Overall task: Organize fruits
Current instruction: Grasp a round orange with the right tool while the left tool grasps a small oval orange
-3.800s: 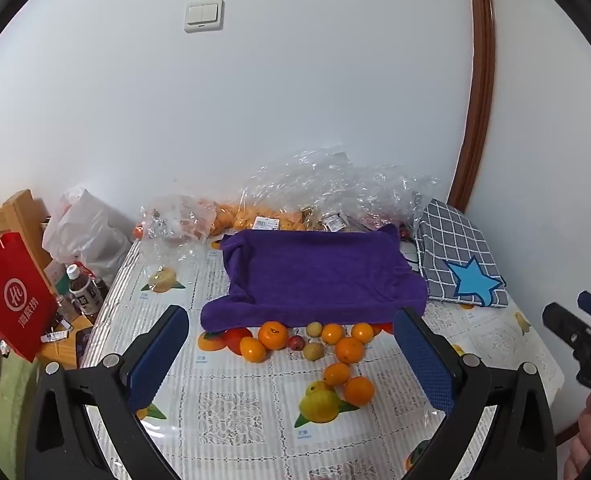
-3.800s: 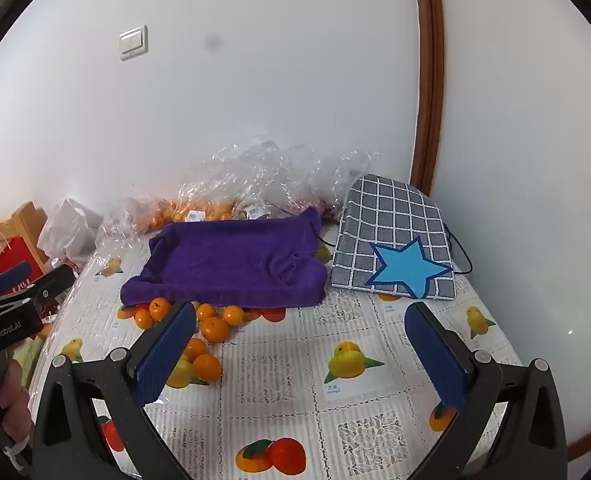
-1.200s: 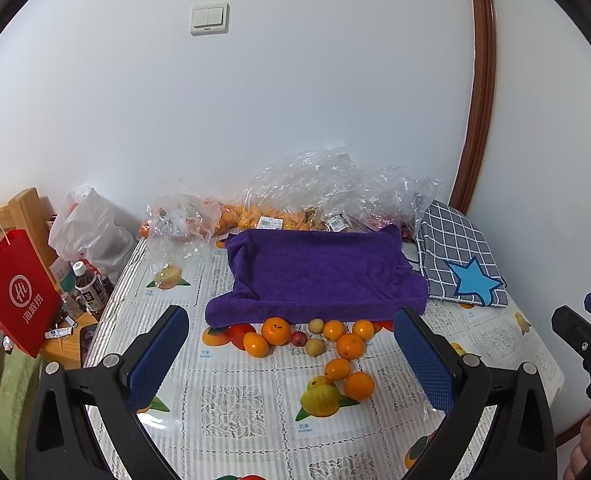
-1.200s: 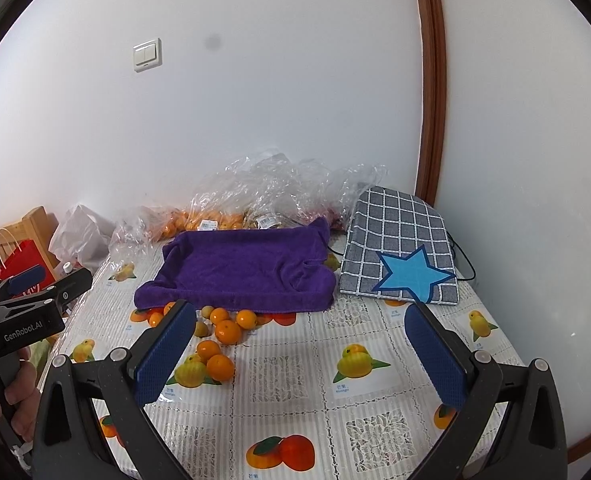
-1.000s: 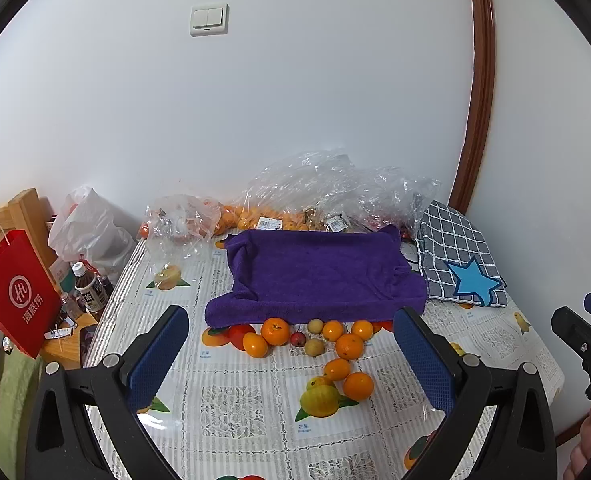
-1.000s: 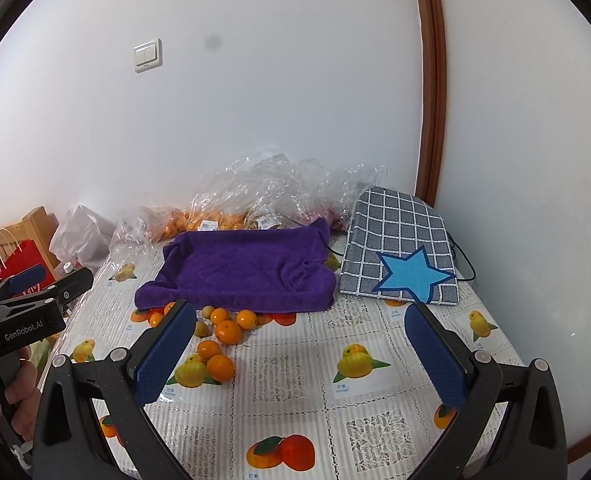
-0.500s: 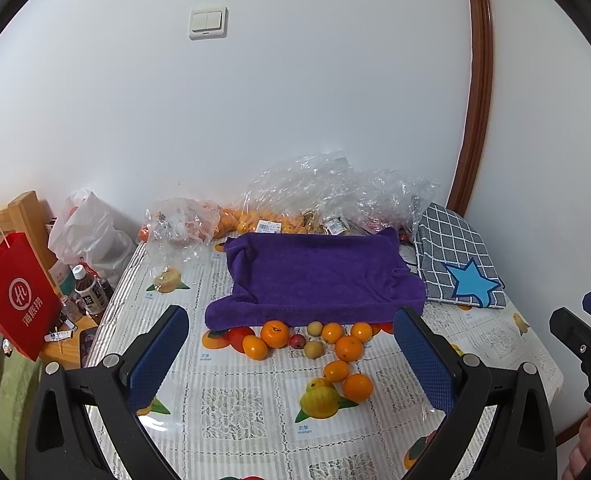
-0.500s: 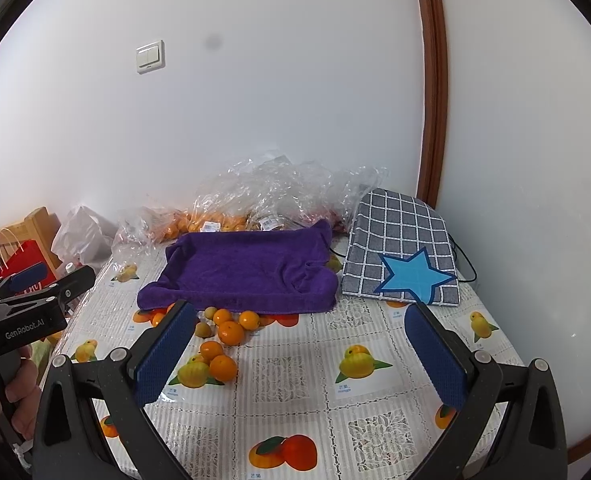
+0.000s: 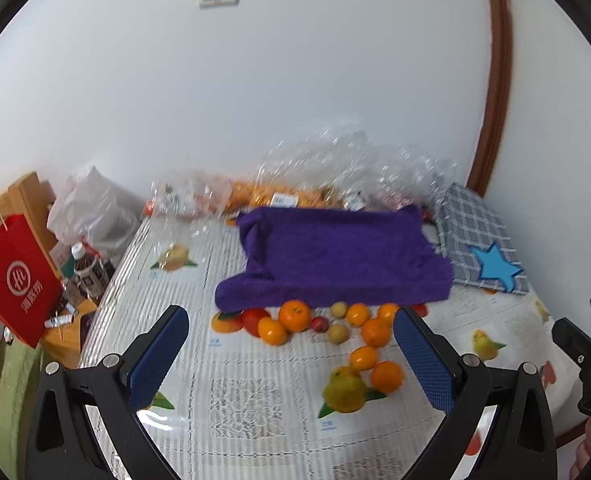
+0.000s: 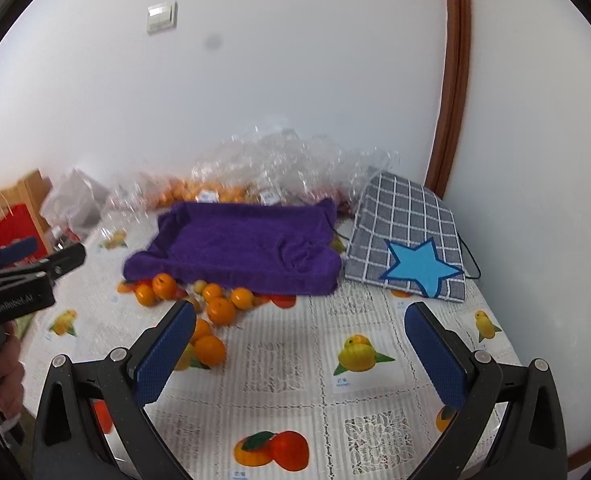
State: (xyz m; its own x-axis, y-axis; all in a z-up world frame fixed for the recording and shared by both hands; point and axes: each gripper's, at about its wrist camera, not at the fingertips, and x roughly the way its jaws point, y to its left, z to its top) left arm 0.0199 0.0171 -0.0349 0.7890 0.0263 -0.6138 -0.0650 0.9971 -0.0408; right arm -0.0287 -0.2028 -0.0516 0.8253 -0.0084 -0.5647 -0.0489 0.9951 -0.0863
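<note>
left gripper point(image 9: 291, 344): jaws spread wide, holding nothing, above fruit-print tablecloth point(image 9: 255, 396). right gripper point(image 10: 299, 340): jaws spread wide, holding nothing. loose oranges point(image 9: 375, 332) clustered on tablecloth just before purple towel point(image 9: 335, 256). checked star cushion point(image 10: 411, 240) beside towel, right. clear plastic bags point(image 9: 335, 176) against wall behind.

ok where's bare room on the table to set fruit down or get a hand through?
Free: the tablecloth strip in front of the purple towel and star cushion, and the near-left patch left of the loose oranges. Crowded: the oranges along the towel's front edge, and the plastic bags against the wall.
</note>
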